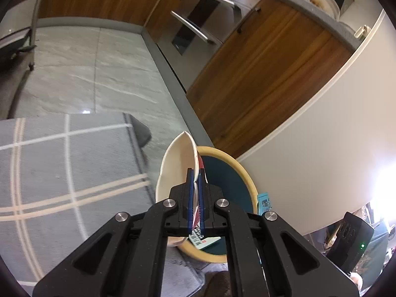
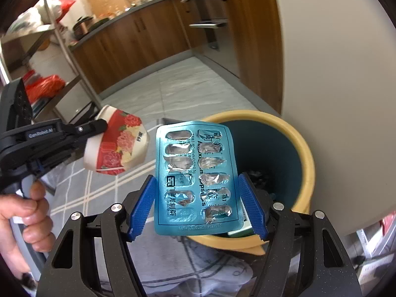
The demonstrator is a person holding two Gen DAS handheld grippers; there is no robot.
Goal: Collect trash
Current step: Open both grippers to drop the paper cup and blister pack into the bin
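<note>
My left gripper [image 1: 196,173] is shut on the rim of a crushed paper cup [image 1: 177,168], red with flowers outside and cream inside. It holds the cup beside the rim of a yellow bin with a teal inside [image 1: 235,173]. In the right wrist view the cup [image 2: 118,143] hangs left of the bin [image 2: 294,138], held by the left gripper [image 2: 99,126]. My right gripper [image 2: 196,190] holds a used blue blister pack [image 2: 195,178] edge to edge between its blue pads [image 2: 142,203], upright over the bin's near rim. Dark trash lies deep in the bin.
A grey rug with white stripes [image 1: 61,168] covers grey floor tiles [image 1: 86,69]. Wooden cabinets [image 1: 259,74] and a white wall [image 1: 334,136] stand behind the bin. A metal shelf rack [image 2: 49,57] stands at the left. A box [image 1: 205,241] lies in the bin.
</note>
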